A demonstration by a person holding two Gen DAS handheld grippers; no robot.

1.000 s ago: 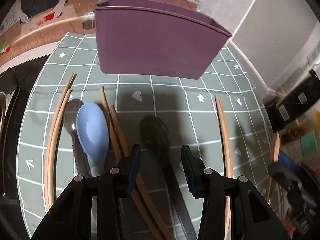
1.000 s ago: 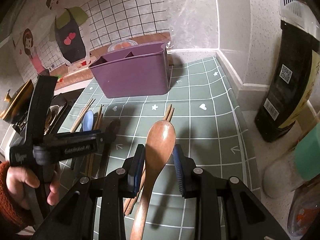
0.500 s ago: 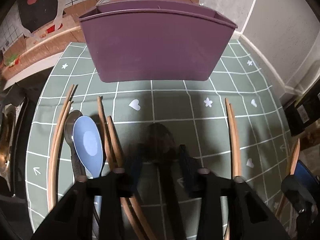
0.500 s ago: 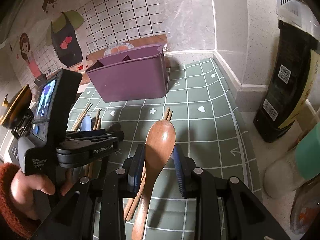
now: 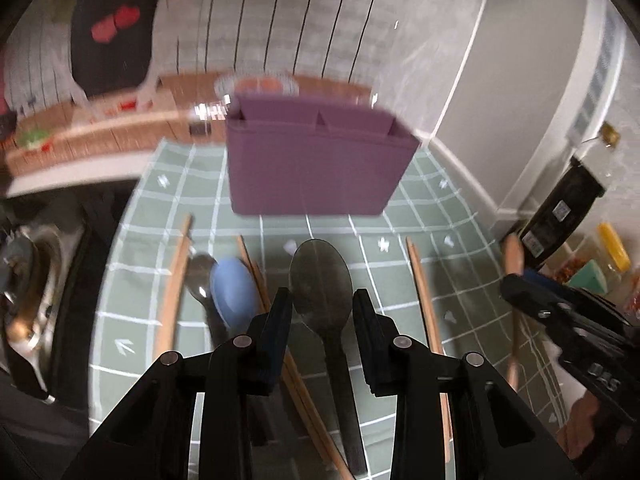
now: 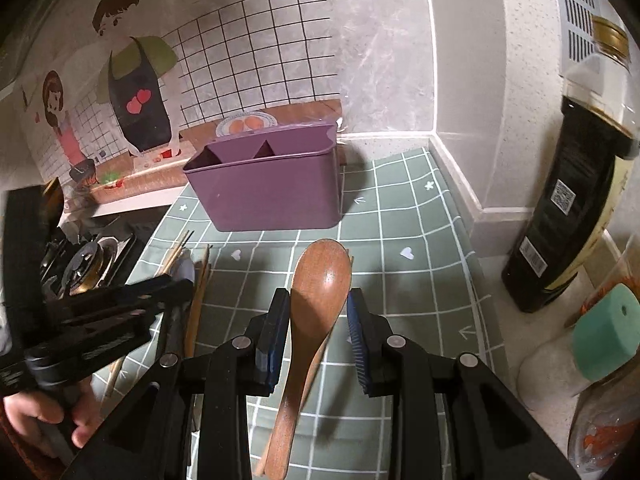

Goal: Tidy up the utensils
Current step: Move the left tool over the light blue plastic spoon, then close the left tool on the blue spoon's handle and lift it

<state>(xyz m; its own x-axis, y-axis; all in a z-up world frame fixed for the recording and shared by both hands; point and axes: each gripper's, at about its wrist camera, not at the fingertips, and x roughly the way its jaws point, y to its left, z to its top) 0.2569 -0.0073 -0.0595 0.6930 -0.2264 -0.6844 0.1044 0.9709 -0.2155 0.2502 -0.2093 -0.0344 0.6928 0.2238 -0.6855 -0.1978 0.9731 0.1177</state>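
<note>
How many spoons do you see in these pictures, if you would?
4: dark spoon in the left tool; wooden spoon in the right tool; blue spoon over a metal spoon. Others may be hidden.

Right gripper [image 6: 318,330] clasps a wooden spoon [image 6: 316,320], bowl forward, above the green checked mat [image 6: 400,280]; purple divided holder [image 6: 268,188] stands beyond; left gripper [image 6: 100,320] at left.
</note>
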